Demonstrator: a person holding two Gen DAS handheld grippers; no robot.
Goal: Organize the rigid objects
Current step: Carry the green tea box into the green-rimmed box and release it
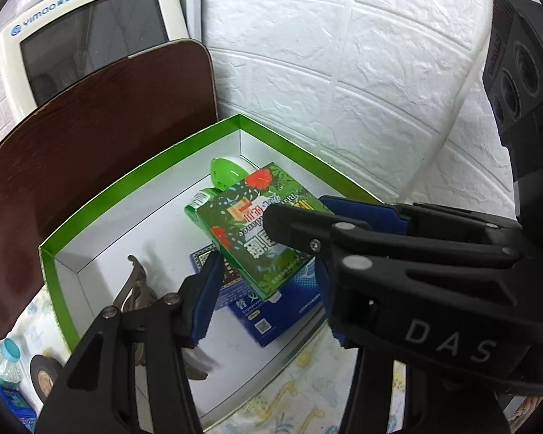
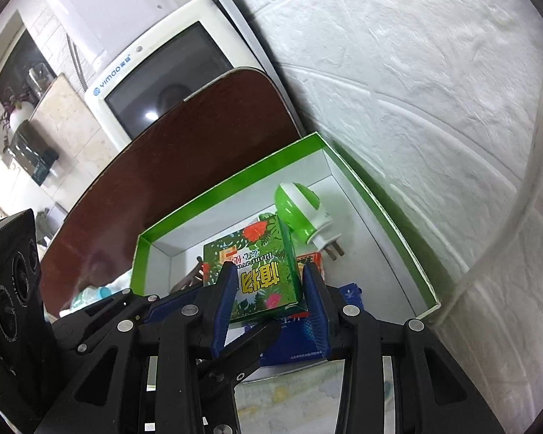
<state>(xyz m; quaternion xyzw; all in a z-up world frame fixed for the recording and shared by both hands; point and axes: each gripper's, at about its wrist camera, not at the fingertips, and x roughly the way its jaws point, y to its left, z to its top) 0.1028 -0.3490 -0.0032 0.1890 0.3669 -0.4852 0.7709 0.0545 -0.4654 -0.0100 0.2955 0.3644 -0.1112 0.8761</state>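
Note:
A green floral box (image 1: 257,224) (image 2: 257,271) hangs tilted over a green-rimmed white tray (image 1: 126,181) (image 2: 235,177). My right gripper (image 2: 269,300) (image 1: 300,213) is shut on it, blue pads pressed to both sides. Just below the box, my left gripper (image 1: 266,282) stands open, its pads apart from the box. One of its fingers (image 2: 249,340) shows under the right gripper. In the tray lie a green and white plug-in device (image 1: 224,171) (image 2: 300,213), a green bottle (image 1: 202,199), a blue box (image 1: 282,307) (image 2: 293,340) and a metal tool (image 1: 134,289).
A brown board (image 1: 90,137) leans behind the tray, with a white monitor (image 1: 83,36) behind it. A white brick-pattern wall (image 1: 344,72) runs along the right. A water bottle (image 1: 3,358) and a tape roll (image 1: 43,376) sit left of the tray on a patterned cloth (image 1: 307,390).

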